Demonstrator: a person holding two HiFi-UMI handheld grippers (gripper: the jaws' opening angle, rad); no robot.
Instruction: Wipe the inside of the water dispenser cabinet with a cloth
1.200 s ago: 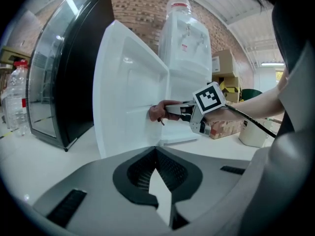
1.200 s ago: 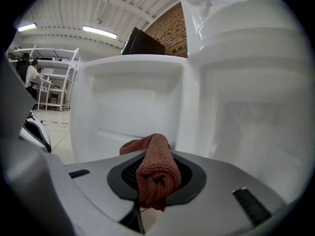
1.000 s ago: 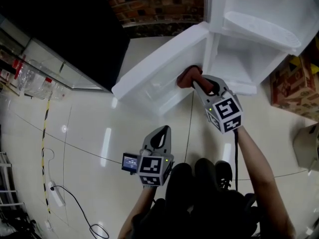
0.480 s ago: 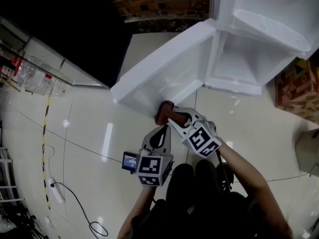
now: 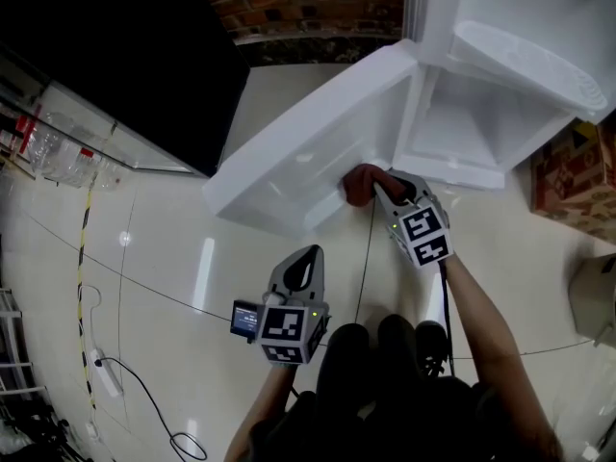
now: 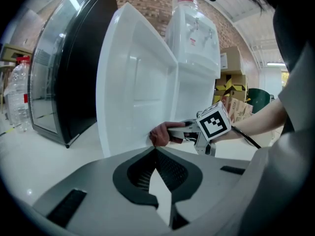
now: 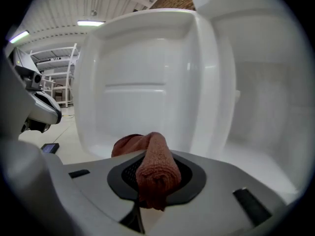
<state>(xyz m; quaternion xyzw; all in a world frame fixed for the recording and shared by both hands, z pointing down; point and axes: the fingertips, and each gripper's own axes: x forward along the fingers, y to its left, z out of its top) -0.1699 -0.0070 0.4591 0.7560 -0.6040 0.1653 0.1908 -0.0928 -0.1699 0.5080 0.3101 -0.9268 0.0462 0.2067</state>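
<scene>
right gripper view: brown cloth (image 7: 156, 167) clamped in the right gripper (image 7: 155, 154), at the foot of the open cabinet door (image 7: 140, 90)

the right gripper's jaws are closed on a rolled fold of the cloth. the roll runs along the gap between them, and a bunched end pokes out past the tips, a little to their left. straight ahead of the jaws stands the white inner face of the door, with a moulded ledge across it. the cloth's front end sits low against the door's bottom lip, though actual contact cannot be made out. to the right of the jaws, past the hinge edge, the water dispenser cabinet (image 7: 268, 87) shows its white inside.

in the head view the right gripper reaches forward to the lower corner of the door, near the hinge, with the cloth at its tip. the cabinet's opening lies just beyond and to the right of those jaws.

the left gripper (image 6: 156, 150) is held back, well apart from the door. its jaws meet at the tips with nothing between them. ahead of them, in the left gripper view, are the cloth and the right gripper, low against the door. a water bottle (image 6: 185, 10) tops the dispenser, far above the jaws. a black glass-fronted case (image 6: 64, 68) stands to the left of the jaws, and cardboard boxes (image 6: 231, 90) to their right.
</scene>
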